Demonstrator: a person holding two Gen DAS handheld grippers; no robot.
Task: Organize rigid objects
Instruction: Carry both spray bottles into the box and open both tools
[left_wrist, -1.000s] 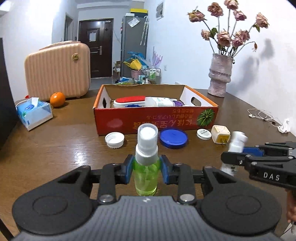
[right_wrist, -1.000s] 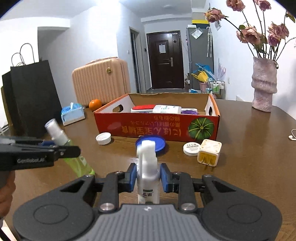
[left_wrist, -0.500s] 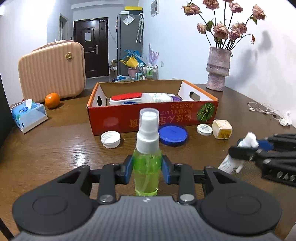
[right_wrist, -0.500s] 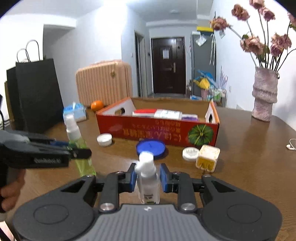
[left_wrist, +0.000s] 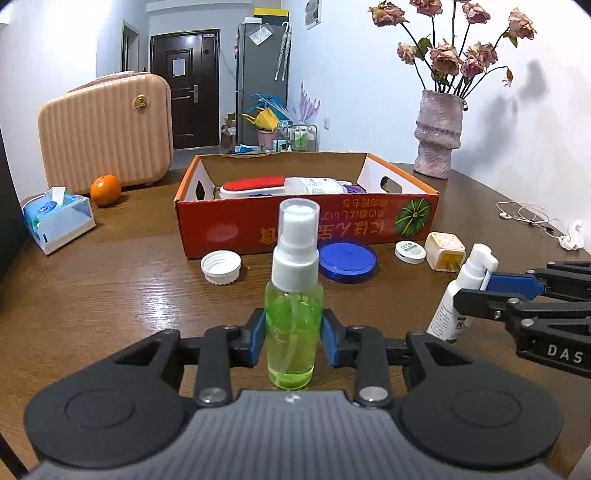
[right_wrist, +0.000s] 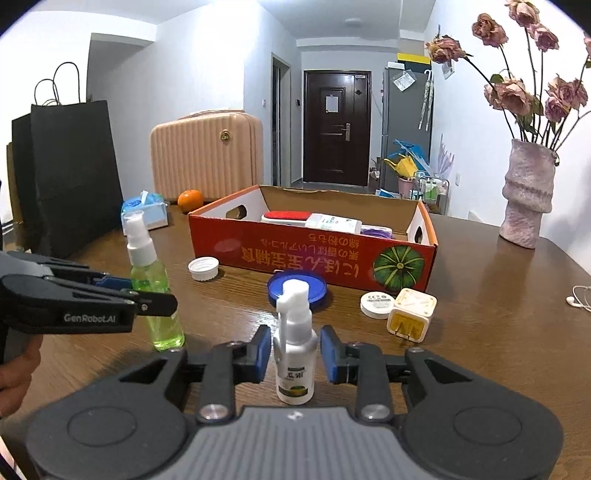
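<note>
- The left gripper (left_wrist: 293, 338) is clamped on a translucent green plastic spray bottle with a white pump and clear cap (left_wrist: 294, 295), upright between its blue pads.
- The right gripper (right_wrist: 293, 356) has a small white plastic spray bottle with a side nozzle (right_wrist: 295, 354) between its pads; its jaws are opening a little, a slight gap shows beside the bottle, and it is hard to tell whether the pads press.
- Ahead of both grippers sits the open red cardboard box with a pumpkin picture (left_wrist: 306, 229), partly filled.
- Risk: the white bottle could slip or tip if that grip slackens; the tall green bottle may catch the box's near wall when lifted over.
- Readable: "GenRobot.AI" on the left gripper, "DAS" on the right; the box's print is upside down.
</note>
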